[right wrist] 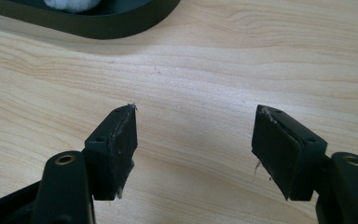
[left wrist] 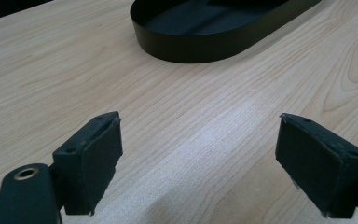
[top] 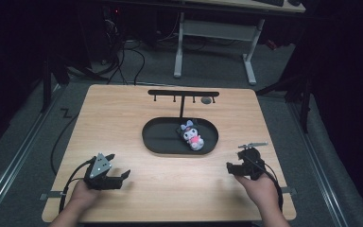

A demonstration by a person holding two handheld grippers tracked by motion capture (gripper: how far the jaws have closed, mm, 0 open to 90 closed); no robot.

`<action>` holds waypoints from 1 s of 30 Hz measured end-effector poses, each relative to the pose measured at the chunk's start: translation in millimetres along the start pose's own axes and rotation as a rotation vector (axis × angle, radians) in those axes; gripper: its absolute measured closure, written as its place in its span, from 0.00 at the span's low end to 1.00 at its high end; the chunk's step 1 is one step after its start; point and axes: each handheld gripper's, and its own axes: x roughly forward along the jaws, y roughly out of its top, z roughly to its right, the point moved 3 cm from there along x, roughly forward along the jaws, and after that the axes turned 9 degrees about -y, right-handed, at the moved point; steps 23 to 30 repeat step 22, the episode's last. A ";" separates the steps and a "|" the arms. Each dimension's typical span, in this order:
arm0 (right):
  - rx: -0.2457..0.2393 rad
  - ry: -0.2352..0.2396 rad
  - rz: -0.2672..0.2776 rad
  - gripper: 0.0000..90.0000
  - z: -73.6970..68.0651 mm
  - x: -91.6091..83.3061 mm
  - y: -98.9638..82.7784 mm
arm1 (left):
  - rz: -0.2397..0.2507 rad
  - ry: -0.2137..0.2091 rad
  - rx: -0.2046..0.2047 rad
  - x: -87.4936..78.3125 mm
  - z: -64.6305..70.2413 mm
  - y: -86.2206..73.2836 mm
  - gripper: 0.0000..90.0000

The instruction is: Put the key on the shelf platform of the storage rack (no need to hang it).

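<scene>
A small plush doll (top: 191, 135) with a black hood, white face and pink body lies in the right half of a black oval tray (top: 160, 138) at the table's middle. My left gripper (top: 119, 165) rests low over the near left of the table, open, with bare wood between its pads (left wrist: 198, 119); the tray's wall (left wrist: 205, 49) lies ahead of it. My right gripper (top: 238, 158) is near the tray's right end, open and holding nothing (right wrist: 196, 109). The tray's rim (right wrist: 102, 28) and a white bit of the doll (right wrist: 72, 3) show at the top of the right gripper view.
A black T-shaped hook rack (top: 183, 94) stands just behind the tray, with a small grey piece (top: 206, 100) at its right end. The wooden table (top: 123, 118) sits on grey carpet, and a white desk frame (top: 215, 42) stands beyond it.
</scene>
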 end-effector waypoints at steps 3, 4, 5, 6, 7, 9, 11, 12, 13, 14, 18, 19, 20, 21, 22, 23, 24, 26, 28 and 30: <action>0.037 0.011 0.091 0.35 -4.1 -4.2 -16.5 | 0.001 0.000 0.000 0.2 0.0 0.1 0.17; 0.037 0.011 0.091 0.35 -4.1 -4.2 -16.5 | 0.001 0.000 0.000 0.2 0.0 0.1 0.17; 0.050 0.010 0.153 0.35 -6.9 -3.1 -28.4 | 0.002 0.000 0.001 0.3 0.0 0.2 0.17; 0.052 0.008 0.188 0.35 -8.4 -1.4 -34.8 | 0.002 0.000 0.001 0.3 0.0 0.2 0.17; 0.051 0.003 0.212 0.35 -9.8 0.7 -41.3 | 0.001 0.001 0.002 0.4 0.1 0.2 0.17; 0.052 -0.002 0.239 0.34 -11.3 3.5 -47.7 | 0.000 0.001 0.003 0.4 0.1 0.2 0.17; 0.044 -0.013 0.332 0.34 -16.1 9.7 -67.3 | 0.001 0.003 0.002 0.5 0.0 0.4 0.17; 0.017 -0.016 0.328 0.32 -17.7 8.6 -71.2 | 0.000 0.001 0.000 0.6 -0.1 0.5 0.17; 0.017 -0.016 0.328 0.32 -17.7 8.6 -71.2 | 0.000 0.001 0.000 0.6 -0.1 0.5 0.17; -0.013 -0.010 0.341 0.30 -18.5 5.3 -71.2 | -0.002 0.002 0.000 0.9 -0.3 0.5 0.17; 0.009 -0.026 0.407 0.31 -15.6 -1.7 -72.8 | 0.000 0.005 -0.001 1.0 -0.6 1.2 0.17; 0.026 -0.026 0.414 0.31 -12.9 -1.7 -72.4 | 0.000 0.005 0.002 1.1 -0.1 1.1 0.17; 0.033 -0.022 0.416 0.31 -12.3 -1.3 -72.7 | 0.000 0.003 0.005 0.7 0.1 1.2 0.17; 0.042 -0.014 0.412 0.31 -11.6 -0.3 -73.7 | 0.001 0.002 0.004 0.5 0.0 1.4 0.17; 0.042 -0.014 0.412 0.31 -11.6 -0.3 -73.7 | 0.001 0.002 0.004 0.5 0.0 1.4 0.17; 0.042 -0.014 0.412 0.31 -11.6 -0.3 -73.7 | 0.001 0.002 0.004 0.5 0.0 1.4 0.17; 0.042 -0.014 0.412 0.31 -11.6 -0.3 -73.7 | 0.001 0.002 0.004 0.5 0.0 1.4 0.17; 0.042 -0.014 0.412 0.31 -11.6 -0.3 -73.7 | 0.001 0.002 0.004 0.5 0.0 1.4 0.17; 0.042 -0.014 0.412 0.31 -11.6 -0.3 -73.7 | 0.001 0.002 0.004 0.5 0.0 1.4 0.17; 0.042 -0.014 0.412 0.31 -11.6 -0.3 -73.7 | 0.001 0.002 0.004 0.5 0.0 1.4 0.17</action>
